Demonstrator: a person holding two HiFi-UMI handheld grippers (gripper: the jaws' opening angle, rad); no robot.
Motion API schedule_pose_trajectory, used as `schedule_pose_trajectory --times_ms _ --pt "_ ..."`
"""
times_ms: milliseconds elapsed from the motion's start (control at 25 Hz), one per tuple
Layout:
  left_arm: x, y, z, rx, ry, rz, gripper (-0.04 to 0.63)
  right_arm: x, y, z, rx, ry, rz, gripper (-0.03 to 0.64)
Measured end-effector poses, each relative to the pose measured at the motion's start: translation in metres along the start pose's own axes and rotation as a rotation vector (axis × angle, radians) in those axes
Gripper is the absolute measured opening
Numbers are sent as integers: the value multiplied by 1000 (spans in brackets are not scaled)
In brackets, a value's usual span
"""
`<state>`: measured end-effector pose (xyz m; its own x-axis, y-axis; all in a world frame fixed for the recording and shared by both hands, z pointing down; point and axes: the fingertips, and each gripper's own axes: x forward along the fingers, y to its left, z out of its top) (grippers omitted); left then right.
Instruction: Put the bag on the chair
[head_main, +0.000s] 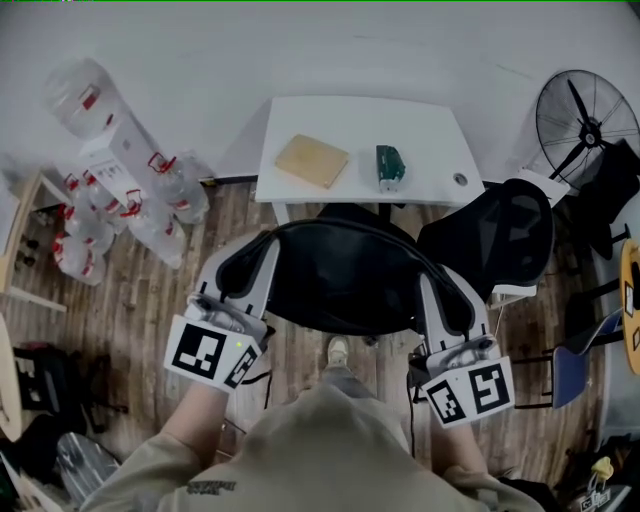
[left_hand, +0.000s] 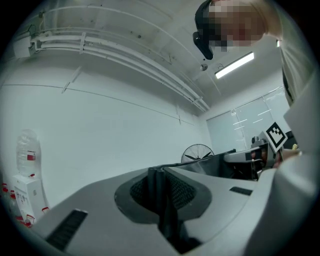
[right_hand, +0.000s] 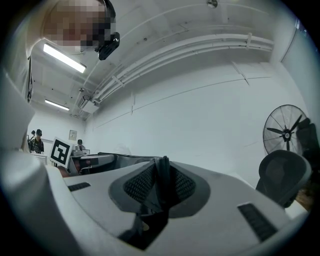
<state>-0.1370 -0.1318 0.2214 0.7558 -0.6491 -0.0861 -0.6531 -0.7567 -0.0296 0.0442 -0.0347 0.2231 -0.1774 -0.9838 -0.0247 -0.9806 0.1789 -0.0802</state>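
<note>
I hold a black bag (head_main: 340, 280) stretched between both grippers over the wooden floor, just in front of me. My left gripper (head_main: 250, 265) is shut on the bag's left edge; in the left gripper view a fold of black fabric (left_hand: 162, 200) is pinched between the pads. On the bag's right edge my right gripper (head_main: 440, 295) is shut, and its own view shows the fabric (right_hand: 162, 185) clamped between the pads. The black mesh chair (head_main: 500, 240) stands to the right of the bag, beside the table, and also shows at the right gripper view's edge as a chair (right_hand: 282, 175).
A white table (head_main: 430, 120) beyond the bag carries a wooden block (head_main: 312, 160) and a green object (head_main: 389, 165). A standing fan (head_main: 585, 125) is at the far right. Several water bottles (head_main: 130, 190) lie at the left. Bags and clutter line the floor edges.
</note>
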Motion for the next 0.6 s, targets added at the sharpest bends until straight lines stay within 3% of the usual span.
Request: schedule_pose_trajectory --times_ms 280,600 --pt "77 14 -13 -7 21 -1 46 54 -60 -2 -44 12 -17 89" --pt "155 19 -54 -19 98 -2 46 104 -131 -34 -40 68 -46 89"
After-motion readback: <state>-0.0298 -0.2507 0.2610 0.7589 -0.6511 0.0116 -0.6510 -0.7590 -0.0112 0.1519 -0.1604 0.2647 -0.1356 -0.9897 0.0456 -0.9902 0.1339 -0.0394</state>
